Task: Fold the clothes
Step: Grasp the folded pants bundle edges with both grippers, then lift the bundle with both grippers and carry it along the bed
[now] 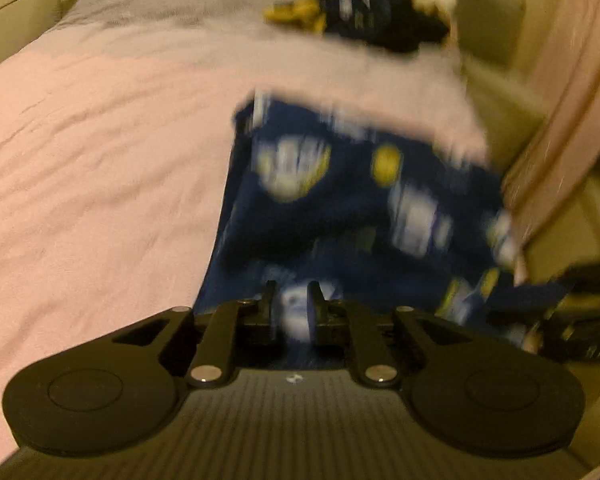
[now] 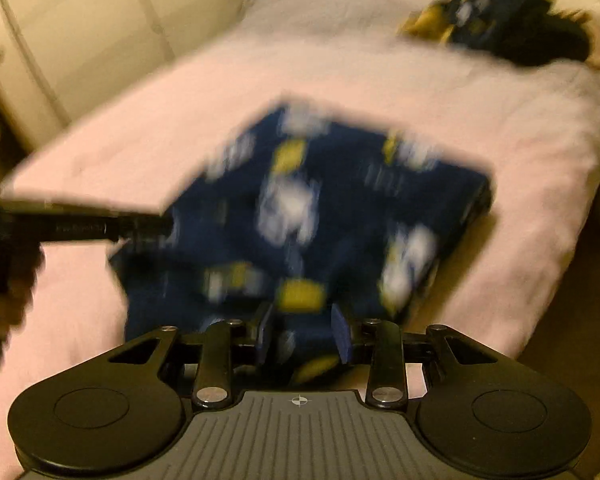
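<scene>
Navy-blue printed fabric, a garment (image 1: 352,208) patterned with white and yellow motifs, lies spread on a bed covered by a pale pink sheet (image 1: 100,168), its far edge flat on the bedding and its near edge gathered up toward both handheld tools. The left gripper (image 1: 293,300) has its jaws clenched on a fold of that near edge, a bunch of white-and-blue cloth showing between the two black fingers. The right gripper (image 2: 302,322) also has cloth between its blue-padded fingers (image 2: 340,332), the jaws grasping the near hem of the same garment with a wider gap than the left. In the right wrist view the left tool's black body reaches in from the left edge and meets the garment's left corner; in the left wrist view the other tool appears dark and blurred at the right edge. Both views are smeared by motion, so the print's figures cannot be made out. At the far end of the bed sits a crumpled pile of clothes (image 2: 500,20), dark blue and black with a mustard-yellow piece, well apart from the held garment. Cream cabinet doors (image 2: 80,40) stand beside the bed.
</scene>
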{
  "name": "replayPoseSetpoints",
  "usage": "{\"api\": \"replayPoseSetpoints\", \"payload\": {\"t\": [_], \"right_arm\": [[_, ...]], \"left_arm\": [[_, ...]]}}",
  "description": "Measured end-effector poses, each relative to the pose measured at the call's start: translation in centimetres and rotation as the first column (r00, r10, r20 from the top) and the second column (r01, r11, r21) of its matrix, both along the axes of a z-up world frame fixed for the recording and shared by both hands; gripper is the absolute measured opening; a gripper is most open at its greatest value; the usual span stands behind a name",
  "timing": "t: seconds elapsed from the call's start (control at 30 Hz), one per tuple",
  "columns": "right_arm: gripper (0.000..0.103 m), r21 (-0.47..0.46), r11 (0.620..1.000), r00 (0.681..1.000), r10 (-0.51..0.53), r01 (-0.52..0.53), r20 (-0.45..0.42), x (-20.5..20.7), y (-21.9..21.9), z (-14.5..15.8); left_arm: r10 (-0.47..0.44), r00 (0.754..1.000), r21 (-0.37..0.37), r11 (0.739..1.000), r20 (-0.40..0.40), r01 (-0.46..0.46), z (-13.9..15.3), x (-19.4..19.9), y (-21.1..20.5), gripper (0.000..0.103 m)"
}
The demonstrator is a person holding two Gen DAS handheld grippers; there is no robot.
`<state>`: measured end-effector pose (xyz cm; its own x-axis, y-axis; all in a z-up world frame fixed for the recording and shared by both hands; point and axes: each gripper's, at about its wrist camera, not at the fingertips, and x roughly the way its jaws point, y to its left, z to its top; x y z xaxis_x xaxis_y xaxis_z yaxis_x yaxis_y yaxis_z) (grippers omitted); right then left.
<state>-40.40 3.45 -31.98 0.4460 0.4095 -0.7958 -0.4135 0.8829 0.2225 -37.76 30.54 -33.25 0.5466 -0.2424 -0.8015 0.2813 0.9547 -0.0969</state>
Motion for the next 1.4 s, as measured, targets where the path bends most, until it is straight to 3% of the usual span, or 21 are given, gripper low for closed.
{"api": "replayPoseSetpoints", "payload": {"t": [0.03, 0.1, 0.17, 0.2, 0.23, 0.27, 0.3, 0.33, 0.53, 0.6, 0.63, 0.7, 0.83, 0.97, 1.07, 1.13, 1.23, 1.27, 1.3, 1.4], "right_arm": [[0.036, -0.034, 0.999, 1.000, 0.004, -0.005, -0.016, -0.3, -0.1, -0.7], [0.039, -0.018, 1.000, 0.998, -0.013, 0.012, -0.055, -0.2, -1.1, -1.0], [0.046, 0.021, 0.998, 0.994, -0.050, 0.053, -0.102, 0.4, -2.6, -0.8], [0.056, 0.047, 0.996, 0.989, -0.076, 0.082, -0.127, 0.9, -3.5, -0.6], [0.065, 0.076, 0.990, 0.984, -0.110, 0.121, -0.143, 1.4, -4.4, -0.3], [0.066, 0.115, 0.978, 0.976, -0.156, 0.175, -0.155, 1.9, -5.6, 0.0], [0.069, 0.154, 0.962, 0.965, -0.201, 0.227, -0.169, 2.3, -6.8, 0.2], [0.074, 0.196, 0.941, 0.951, -0.239, 0.277, -0.194, 2.9, -7.8, 0.0], [0.078, 0.377, 0.742, 0.811, -0.381, 0.555, -0.444, 6.3, -11.8, -2.9], [0.080, 0.406, 0.696, 0.785, -0.384, 0.592, -0.486, 6.8, -11.8, -3.8], [0.080, 0.411, 0.692, 0.782, -0.379, 0.594, -0.494, 7.3, -11.5, -4.0], [0.080, 0.417, 0.690, 0.783, -0.371, 0.592, -0.499, 8.0, -10.9, -4.4], [0.081, 0.391, 0.709, 0.780, -0.366, 0.587, -0.507, 9.3, -9.9, -5.9], [0.081, 0.385, 0.711, 0.773, -0.354, 0.589, -0.527, 10.4, -9.5, -7.3], [0.080, 0.397, 0.705, 0.771, -0.337, 0.587, -0.541, 11.1, -9.7, -7.9], [0.080, 0.408, 0.700, 0.770, -0.326, 0.587, -0.549, 11.4, -9.8, -7.9], [0.079, 0.422, 0.699, 0.777, -0.312, 0.577, -0.547, 12.0, -9.8, -8.1], [0.074, 0.421, 0.705, 0.781, -0.308, 0.570, -0.543, 12.2, -9.8, -8.1], [0.053, 0.425, 0.710, 0.788, -0.303, 0.562, -0.536, 12.3, -9.8, -8.1], [0.034, 0.449, 0.719, 0.806, -0.264, 0.531, -0.530, 13.1, -9.3, -7.9]], "left_arm": [[0.012, 1.000, -0.009, 1.000, -0.009, -0.012, -0.5, -0.6, 0.4, 0.011], [0.038, 0.999, -0.037, 0.999, -0.020, -0.039, -0.3, -1.0, 1.0, 0.011], [0.064, 0.998, -0.068, 0.996, -0.029, -0.065, 0.5, -0.9, 1.5, 0.011], [0.072, 0.997, -0.085, 0.994, -0.035, -0.074, 1.1, -0.5, 1.8, 0.014], [0.080, 0.996, -0.111, 0.990, -0.042, -0.084, 1.7, 0.1, 2.2, 0.019], [0.089, 0.995, -0.141, 0.985, -0.050, -0.095, 2.1, 0.9, 2.7, 0.037], [0.098, 0.994, -0.171, 0.980, -0.058, -0.106, 2.5, 1.7, 3.2, 0.054], [0.105, 0.992, -0.202, 0.972, -0.070, -0.117, 2.7, 2.6, 3.8, 0.058], [0.072, 0.980, -0.333, 0.934, -0.187, -0.133, 0.4, 8.5, 5.8, 0.063], [0.060, 0.971, -0.332, 0.933, -0.232, -0.137, -1.3, 10.2, 6.0, 0.063], [0.062, 0.963, -0.340, 0.928, -0.263, -0.153, -2.3, 10.8, 6.3, 0.063], [0.064, 0.943, -0.398, 0.896, -0.325, -0.198, -4.3, 11.8, 7.1, 0.065], [0.065, 0.902, -0.530, 0.790, -0.426, -0.307, -7.9, 12.7, 8.9, 0.074], [0.063, 0.889, -0.639, 0.673, -0.454, -0.374, -9.5, 12.4, 9.9, 0.074], [0.061, 0.887, -0.686, 0.610, -0.458, -0.396, -10.0, 12.2, 10.3, 0.074], [0.062, 0.889, -0.691, 0.605, -0.454, -0.395, -10.1, 12.3, 10.1, 0.074], [0.053, 0.903, -0.671, 0.652, -0.426, -0.355, -10.0, 12.4, 9.3, 0.070], [0.049, 0.910, -0.667, 0.664, -0.411, -0.337, -9.8, 12.5, 8.9, 0.059], [0.042, 0.913, -0.664, 0.672, -0.407, -0.327, -9.7, 12.6, 8.6, 0.048], [0.052, 0.923, -0.657, 0.687, -0.382, -0.311, -9.0, 12.3, 8.2, 0.035]]}}
